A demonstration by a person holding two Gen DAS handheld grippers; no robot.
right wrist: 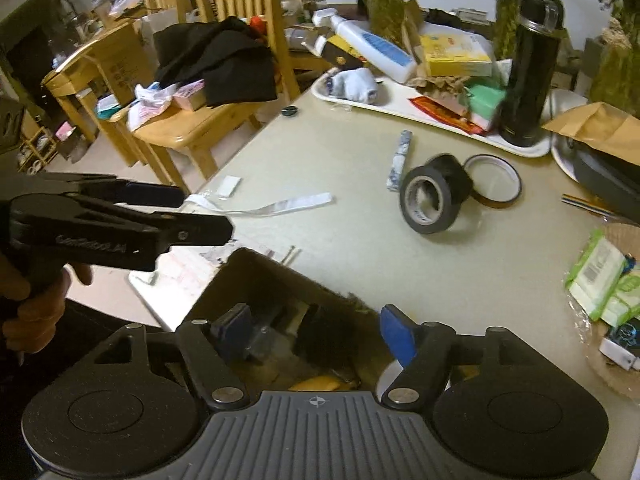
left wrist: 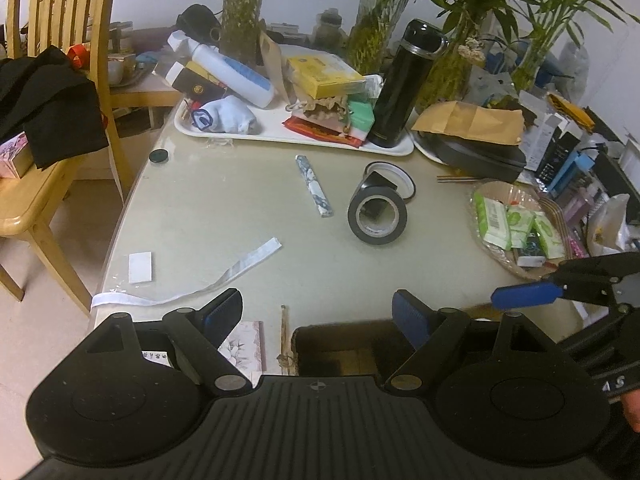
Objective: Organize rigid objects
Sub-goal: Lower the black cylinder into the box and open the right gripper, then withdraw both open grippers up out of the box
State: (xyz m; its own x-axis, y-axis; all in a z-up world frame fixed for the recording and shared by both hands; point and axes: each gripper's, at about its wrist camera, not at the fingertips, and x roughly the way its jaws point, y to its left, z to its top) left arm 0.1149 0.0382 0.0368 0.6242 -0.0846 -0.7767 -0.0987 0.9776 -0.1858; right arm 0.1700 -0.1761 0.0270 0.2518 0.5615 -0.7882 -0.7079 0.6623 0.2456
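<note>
where visible, only the right wrist view shows the hand (right wrist: 36,308).

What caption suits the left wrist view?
Open left gripper hovers over a cluttered table, facing a black tape roll and a white tray.

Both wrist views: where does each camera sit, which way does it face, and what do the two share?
Left wrist: on the left gripper, jaws open, angled down across the table toward the tray; the right gripper's blue pad enters at right.
Right wrist: on the right gripper, jaws open over a dark box; the left gripper and the hand holding it show at left.
Shared: black tape roll, black flask, tray, wooden chair.
</note>
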